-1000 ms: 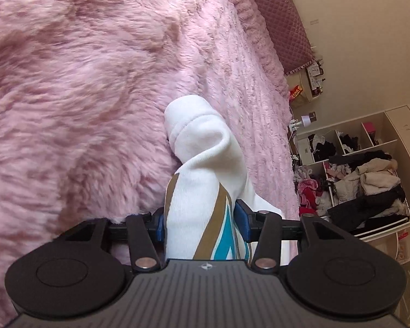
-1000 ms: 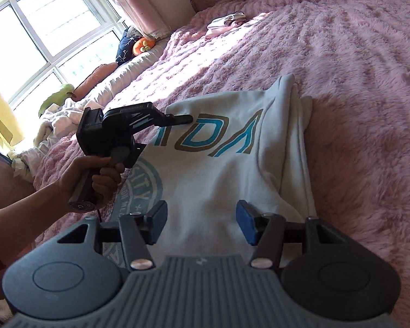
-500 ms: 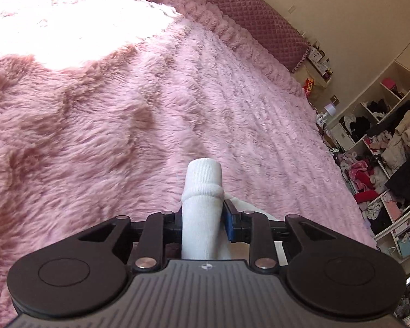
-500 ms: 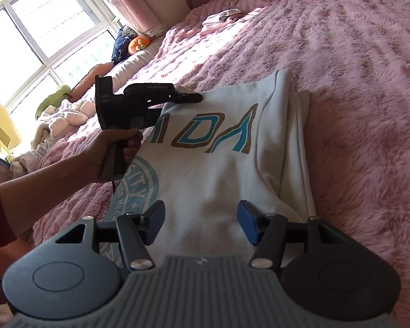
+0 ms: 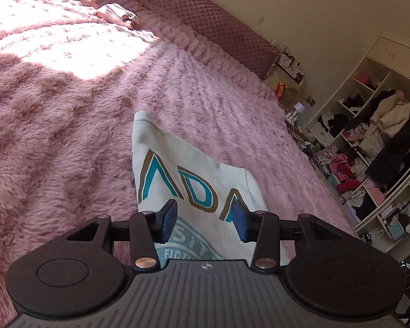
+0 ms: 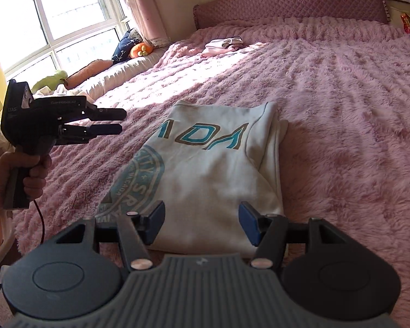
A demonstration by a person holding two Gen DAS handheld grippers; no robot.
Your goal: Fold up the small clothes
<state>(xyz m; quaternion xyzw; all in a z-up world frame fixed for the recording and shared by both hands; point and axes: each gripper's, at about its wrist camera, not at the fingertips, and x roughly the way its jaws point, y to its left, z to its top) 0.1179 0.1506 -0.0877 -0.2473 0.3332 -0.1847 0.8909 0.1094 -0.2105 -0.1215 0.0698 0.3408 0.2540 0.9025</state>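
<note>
On a bed spread w/ a shaggy pink blanket (image 6: pixel 341 109), a white top (image 6: pixel 218 169) lies folded into a long panel, flat on the fur near the bed's near edge. Its print faces up: teal-and-brown letters across the far end, a round teal crest toward the near-left side. A narrow strip of doubled fabric runs along the right edge.

Right gripper (image 6: pixel 202 225) hangs just above the garment's near end, blue pads spread wide w/ nothing pinched between them; cloth shows through the gap but the pads don't press on it.

Left gripper (image 6: pixel 117 121), seen from the right wrist cam, is held in the air at left, clear of the top, a person's hand (image 6: pixel 19 175) wrapped round its grip and a red cable trailing below. Its jaws are opening, w/ nothing between them. In its own cam the left gripper (image 5: pixel 203 218) looks down on the lettered part of the top (image 5: pixel 188 175), pads apart and off the fabric.

Far side: a small pink-and-white bundle of clothes (image 6: pixel 222 45) sits in a sunlit patch, well apart from the top, near a quilted mauve headboard (image 6: pixel 287 11). Window (image 6: pixel 49 19) at far left, cushions and soft toys on the sill seat. At right in the left cam, open shelves (image 5: pixel 369 147) stuffed w/ clothing.
</note>
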